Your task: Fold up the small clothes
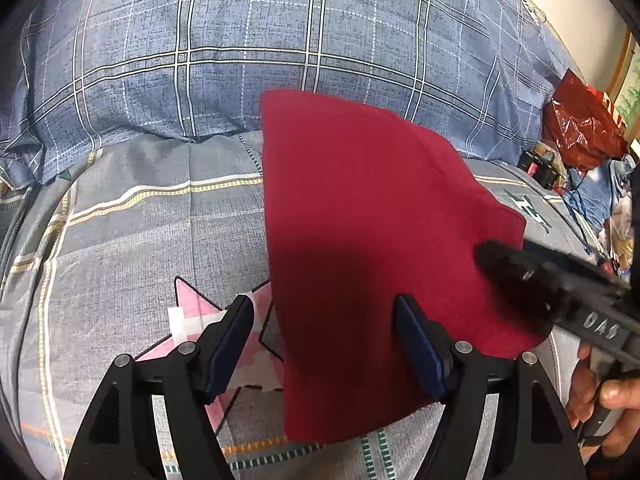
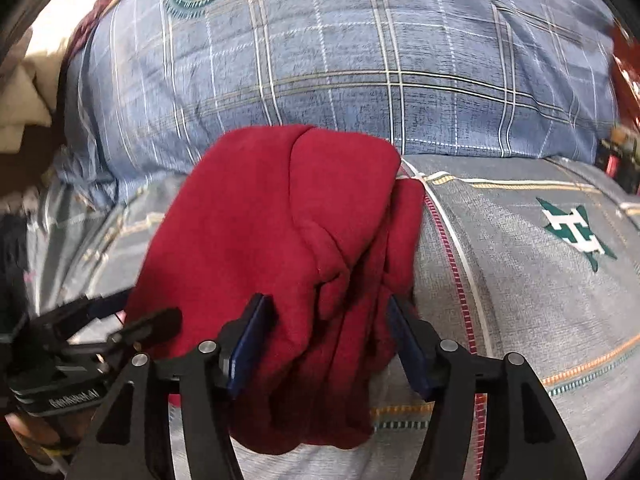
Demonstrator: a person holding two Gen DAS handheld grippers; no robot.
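Two claws stood over one red garment (image 1: 372,240) on the bed, and we judged the coming move to turn on how that cloth lay between them. Nearest to us in the left wrist view, our left claw (image 1: 324,344) was spread wide and clamped on nothing; its right finger sat above the cloth and its left finger above the bedsheet (image 1: 132,240), so the garment's straight left edge ran forward between the two fingers. Our right claw (image 2: 332,344) was likewise apart and gripped nothing, though bunched folds of the red garment (image 2: 280,240) lay directly between its fingers. We could not tell whether the fingers touched the cloth. From both views the garment's long axis ran away from us, near hem toward the plaid pillow (image 1: 280,40) beyond. The right claw (image 1: 516,280) seemed the nearer to a grasp, being over the rumpled right side, while the left side lay flat. Farthest off, beside the bed, sat a red plastic bag (image 1: 580,120).
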